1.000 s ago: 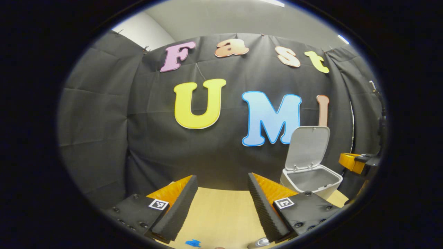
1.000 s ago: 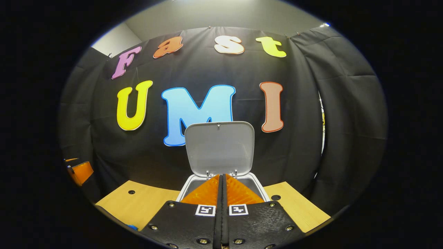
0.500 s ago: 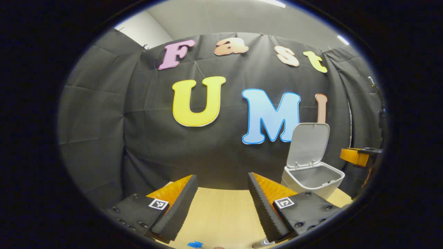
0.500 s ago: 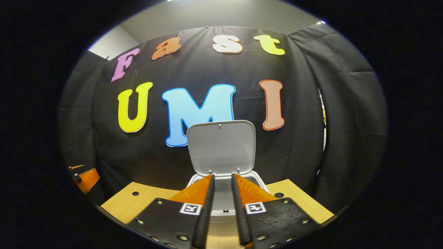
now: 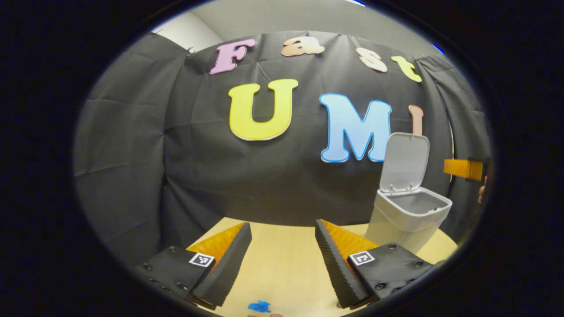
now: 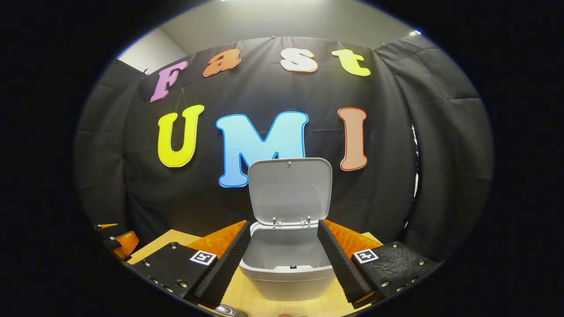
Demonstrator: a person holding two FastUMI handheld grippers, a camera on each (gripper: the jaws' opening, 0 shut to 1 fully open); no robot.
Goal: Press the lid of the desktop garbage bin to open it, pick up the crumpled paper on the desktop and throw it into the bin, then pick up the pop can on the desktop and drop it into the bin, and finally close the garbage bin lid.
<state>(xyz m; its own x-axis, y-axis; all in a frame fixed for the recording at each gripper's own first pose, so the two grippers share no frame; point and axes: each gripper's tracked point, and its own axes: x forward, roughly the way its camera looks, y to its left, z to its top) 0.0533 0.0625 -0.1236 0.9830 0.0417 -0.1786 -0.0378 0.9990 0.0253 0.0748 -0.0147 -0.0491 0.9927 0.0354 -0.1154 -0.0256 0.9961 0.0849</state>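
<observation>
bin (image 6: 288, 268) stands on wooden surface (image 5: 286, 259), lid (image 6: 291, 189) raised upright | right gripper (image 6: 280, 259) fingers spread, facing bin | left gripper (image 5: 282, 259) fingers spread, holding nothing, bin to its right

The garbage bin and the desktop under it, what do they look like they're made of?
The garbage bin and its raised lid look like moulded plastic, pale grey and matte: smooth walls, rounded corners, small hinge clips at the back. The desktop looks like light wood or a wood-look laminate, with a pale yellow surface and a faint grain; which of the two is not clear.
</observation>
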